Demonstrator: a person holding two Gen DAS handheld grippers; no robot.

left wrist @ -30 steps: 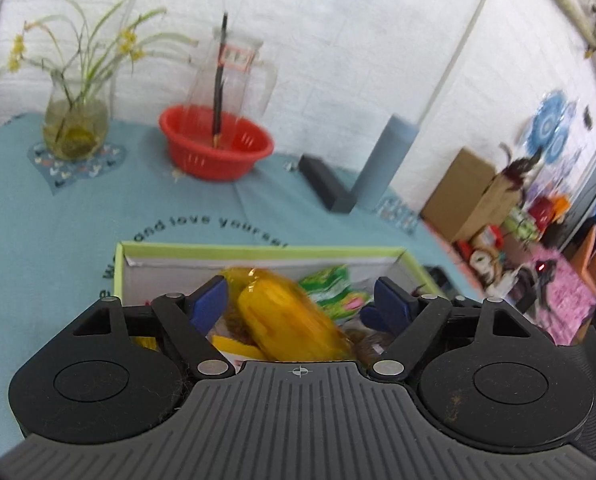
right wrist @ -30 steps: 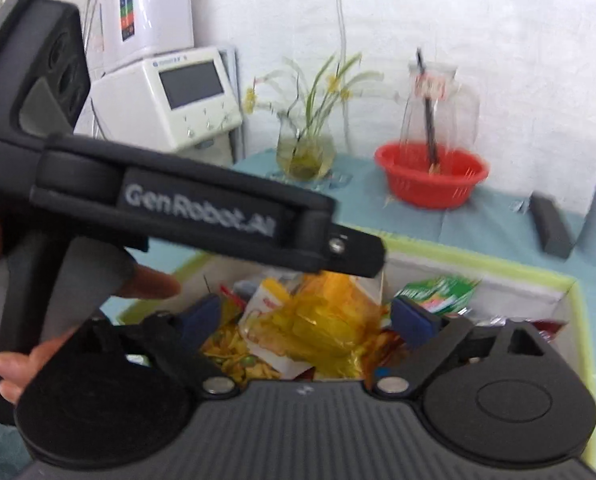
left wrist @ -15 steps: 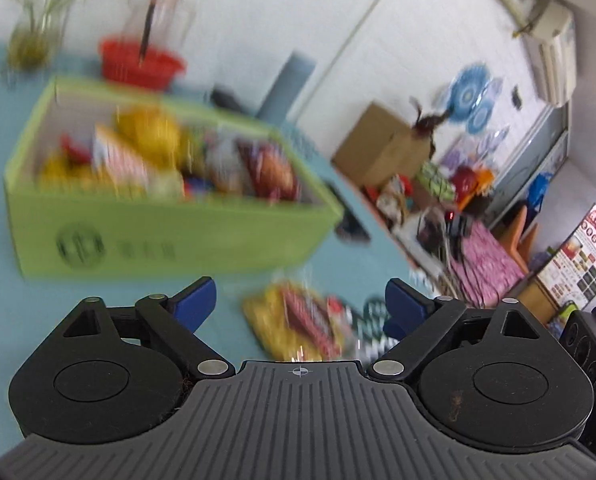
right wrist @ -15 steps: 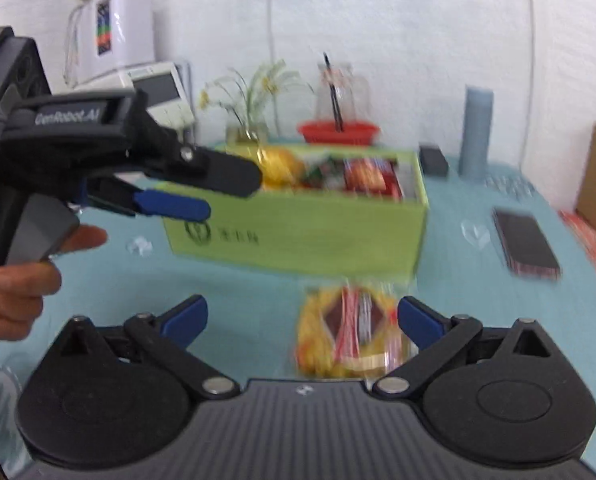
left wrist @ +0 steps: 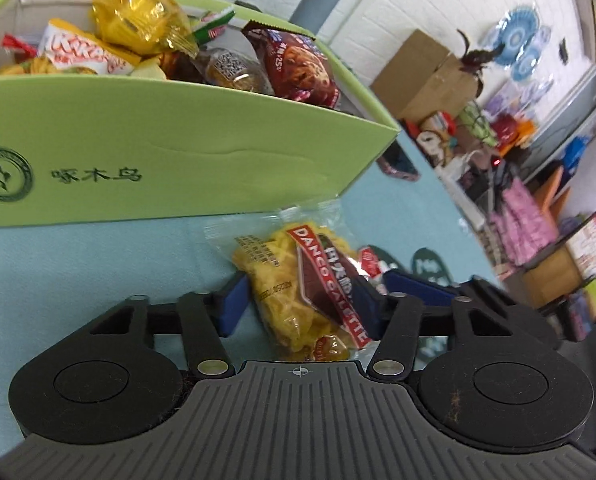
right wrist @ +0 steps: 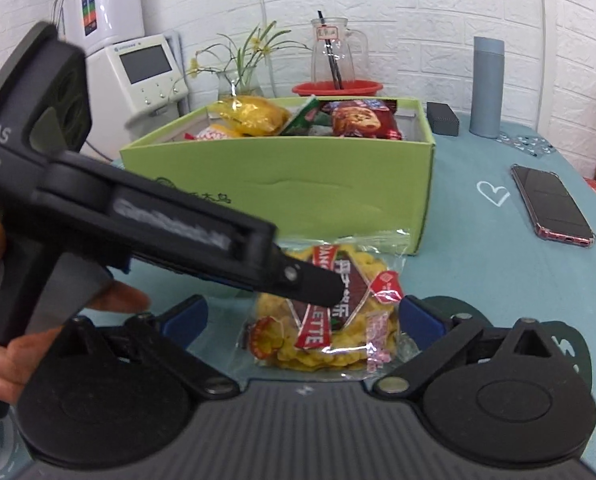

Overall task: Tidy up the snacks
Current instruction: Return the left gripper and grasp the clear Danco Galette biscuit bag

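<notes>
Left gripper (left wrist: 303, 306) narrowed around yellow snack pack (left wrist: 298, 280) on table (left wrist: 78, 256), contact unclear; right gripper (right wrist: 301, 320) wide, empty.

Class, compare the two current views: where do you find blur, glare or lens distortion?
Left wrist view: sharp; fisheye bends the green box edges; glare on the snack packet wrapper. Right wrist view: the left gripper crossing the foreground is blurred, its lettering smeared; the phone and brick wall stay fairly sharp.
</notes>
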